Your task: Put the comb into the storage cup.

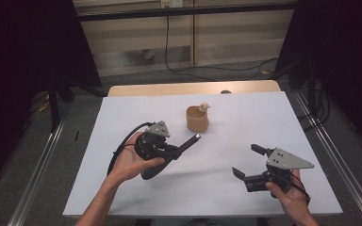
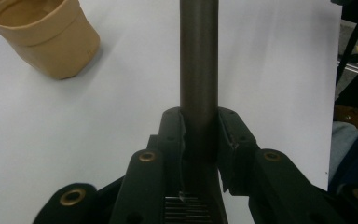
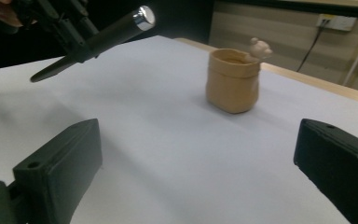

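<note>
I carry the pen (image 1: 189,141), clamped in my left gripper (image 1: 176,149), toward the cup (image 1: 197,118) (right gripper (image 1: 249,161) gapes empty); next, tip it in.

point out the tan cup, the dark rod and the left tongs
tan cup (image 1: 197,120): high view, on its front wall.
dark rod (image 2: 199,60): left gripper view, on the middle of its shaft.
left tongs (image 2: 200,133): left gripper view, midway between the tips, which are shut on the rod.

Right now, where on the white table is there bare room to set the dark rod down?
Bare white table lies between the tan cup and the right gripper, also left of the cup. Only the cup's spot is taken.
</note>
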